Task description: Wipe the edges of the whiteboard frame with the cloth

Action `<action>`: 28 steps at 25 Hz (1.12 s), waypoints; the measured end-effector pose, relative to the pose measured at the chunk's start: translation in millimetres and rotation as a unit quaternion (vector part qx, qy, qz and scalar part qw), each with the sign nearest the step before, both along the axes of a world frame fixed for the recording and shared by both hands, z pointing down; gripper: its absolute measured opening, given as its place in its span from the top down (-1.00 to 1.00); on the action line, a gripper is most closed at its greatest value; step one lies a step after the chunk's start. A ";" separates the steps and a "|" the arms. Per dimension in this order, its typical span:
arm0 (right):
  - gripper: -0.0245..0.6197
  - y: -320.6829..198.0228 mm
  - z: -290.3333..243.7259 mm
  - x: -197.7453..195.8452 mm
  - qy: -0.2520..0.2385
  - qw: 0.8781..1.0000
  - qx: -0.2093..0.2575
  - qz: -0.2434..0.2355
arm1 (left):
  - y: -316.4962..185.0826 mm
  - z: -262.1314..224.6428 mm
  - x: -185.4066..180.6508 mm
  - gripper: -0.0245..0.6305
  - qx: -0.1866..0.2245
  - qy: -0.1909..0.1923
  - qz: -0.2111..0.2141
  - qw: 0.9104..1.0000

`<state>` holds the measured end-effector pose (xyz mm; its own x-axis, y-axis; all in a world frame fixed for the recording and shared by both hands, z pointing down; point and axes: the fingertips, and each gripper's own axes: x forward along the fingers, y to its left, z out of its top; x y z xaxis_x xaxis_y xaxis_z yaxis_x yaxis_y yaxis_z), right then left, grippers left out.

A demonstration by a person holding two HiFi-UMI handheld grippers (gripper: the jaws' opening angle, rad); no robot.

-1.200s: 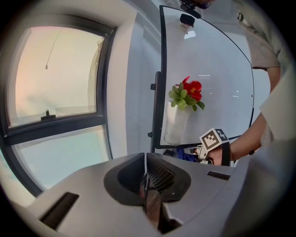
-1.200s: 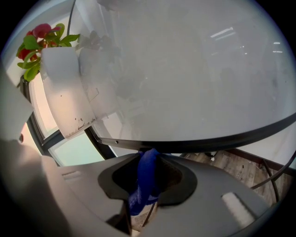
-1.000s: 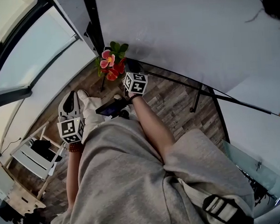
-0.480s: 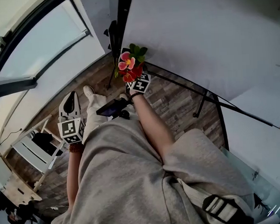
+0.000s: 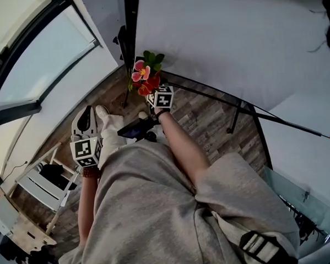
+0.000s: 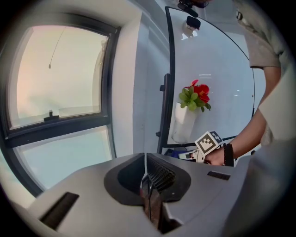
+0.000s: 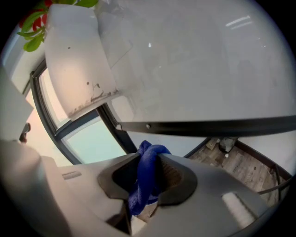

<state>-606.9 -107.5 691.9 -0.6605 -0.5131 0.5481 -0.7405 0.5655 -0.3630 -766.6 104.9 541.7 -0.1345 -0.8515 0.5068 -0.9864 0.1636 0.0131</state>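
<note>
The blue cloth (image 7: pixel 144 185) is pinched tight in the right gripper (image 7: pixel 150 161), close under the whiteboard frame (image 7: pixel 208 126); the left gripper (image 6: pixel 147 179) is clamped on nothing. The flower vase (image 7: pixel 78 60) could easily get knocked mid-wipe.

Red flowers (image 5: pixel 143 77), window (image 6: pixel 60 92), perhaps a chair (image 5: pixel 42 187)

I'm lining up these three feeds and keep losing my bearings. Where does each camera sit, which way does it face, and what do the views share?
Left gripper view: rides the left gripper, jaws shut and empty; faces the window and whiteboard; shows the person's right hand.
Right gripper view: rides the right gripper, shut on the blue cloth; looks along the bottom frame rail.
Head view: on the head, steeply down at the floor; shows legs, both forearms.
Shared: all three catch the red flowers.
</note>
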 end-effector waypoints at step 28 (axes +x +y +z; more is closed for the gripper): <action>0.57 11.0 -250.5 275.1 -0.019 0.955 0.287 0.068 | -171.1 -92.5 336.5 0.86 0.144 0.007 0.299 0.944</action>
<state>-331.8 -96.5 441.4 -0.5804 -0.8043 0.1278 -0.8136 0.5793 -0.0497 -430.2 -66.2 449.1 0.4176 -0.8758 0.2420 -0.9010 -0.4335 -0.0138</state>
